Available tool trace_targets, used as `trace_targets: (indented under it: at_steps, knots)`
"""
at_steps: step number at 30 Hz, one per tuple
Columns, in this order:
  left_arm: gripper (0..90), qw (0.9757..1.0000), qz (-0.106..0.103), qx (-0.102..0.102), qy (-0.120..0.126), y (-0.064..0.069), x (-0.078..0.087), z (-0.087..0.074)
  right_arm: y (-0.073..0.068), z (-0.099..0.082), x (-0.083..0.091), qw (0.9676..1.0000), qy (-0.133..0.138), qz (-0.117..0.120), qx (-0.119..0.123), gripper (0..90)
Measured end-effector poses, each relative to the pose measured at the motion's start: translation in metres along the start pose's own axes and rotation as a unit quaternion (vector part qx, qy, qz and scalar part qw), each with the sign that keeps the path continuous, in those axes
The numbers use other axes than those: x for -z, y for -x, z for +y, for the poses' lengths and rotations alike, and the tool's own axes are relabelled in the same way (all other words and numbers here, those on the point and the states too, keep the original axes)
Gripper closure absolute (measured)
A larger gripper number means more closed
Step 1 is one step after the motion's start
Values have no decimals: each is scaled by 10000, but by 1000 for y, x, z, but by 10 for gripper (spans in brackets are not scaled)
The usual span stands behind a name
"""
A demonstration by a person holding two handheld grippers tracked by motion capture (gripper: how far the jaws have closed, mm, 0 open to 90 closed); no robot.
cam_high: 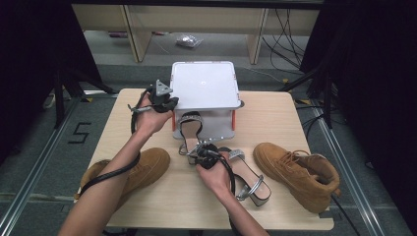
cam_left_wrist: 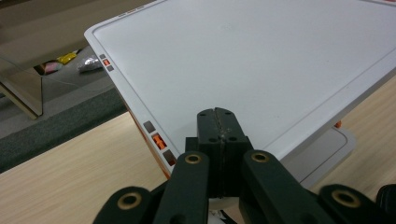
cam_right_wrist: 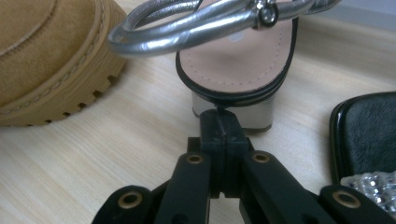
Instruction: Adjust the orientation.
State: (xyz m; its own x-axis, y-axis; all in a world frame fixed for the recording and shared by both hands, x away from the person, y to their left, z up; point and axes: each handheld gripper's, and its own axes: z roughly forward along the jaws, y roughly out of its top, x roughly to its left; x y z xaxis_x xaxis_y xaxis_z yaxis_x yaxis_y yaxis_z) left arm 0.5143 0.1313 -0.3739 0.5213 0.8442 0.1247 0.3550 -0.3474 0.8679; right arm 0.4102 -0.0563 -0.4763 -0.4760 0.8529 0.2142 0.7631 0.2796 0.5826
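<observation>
The person's forearms are bare, with no sleeve on either. Each hand carries a black two-jaw tool. The left gripper (cam_high: pixel 164 101) bears a grey three-cornered plate (cam_high: pixel 163 88) on top, dotted with small holes, and a thick black ribbed cable (cam_high: pixel 110 173) trails from it — looped near the hand, then running alongside the forearm. The right gripper (cam_high: pixel 204 153) is black too, with glints of metal on its body and a thinner black cable (cam_high: pixel 229 169) curving from it. In the two gripper views the jaws are matt black blocks on black link arms, each link pinned with a brass-coloured ring rivet — small dark screw holes mark the jaw faces.
</observation>
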Motion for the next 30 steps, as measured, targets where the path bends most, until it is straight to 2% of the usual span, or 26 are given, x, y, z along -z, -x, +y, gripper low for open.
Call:
trace_targets:
  at_steps: [2, 4, 8, 9, 10, 13, 14, 20, 25, 30]
  knots:
    - [898, 10000, -10, 68, 31, 1, -1, 0, 0, 1, 1, 10000, 18, -9, 47, 900]
    - [898, 10000, 0, -7, -16, 0, 0, 0, 0, 3, 2, 10000, 74, -17, 47, 900]
    - [898, 10000, -2, -4, -15, 0, 0, 0, -3, 10, 2, 9999, 156, -37, 30, 900]
    - [898, 10000, -19, 69, 27, 1, -1, 1, -3, 10, 2, 9999, 156, -37, 30, 900]
    - [898, 10000, -20, 15, -11, 0, 0, 1, -3, 10, 1, 9998, 186, -48, -9, 900]
    - [898, 10000, -23, 8, 2, 2, 0, 0, -1, 12, -1, 9995, 295, -137, -12, 900]
    - [898, 10000, -21, 10, 0, 2, 0, 1, 0, 13, -1, 9990, 378, -212, 52, 900]
    - [898, 10000, -34, 70, 28, 3, -1, 1, 5, 24, -5, 9983, 478, -313, 133, 900]
    - [898, 10000, -24, -7, -51, 2, 0, 1, 1, 36, -8, 9970, 651, -386, 138, 900]
    - [898, 10000, -40, 77, 19, 2, 0, 1, 0, 48, -13, 9959, 764, -456, 151, 900]
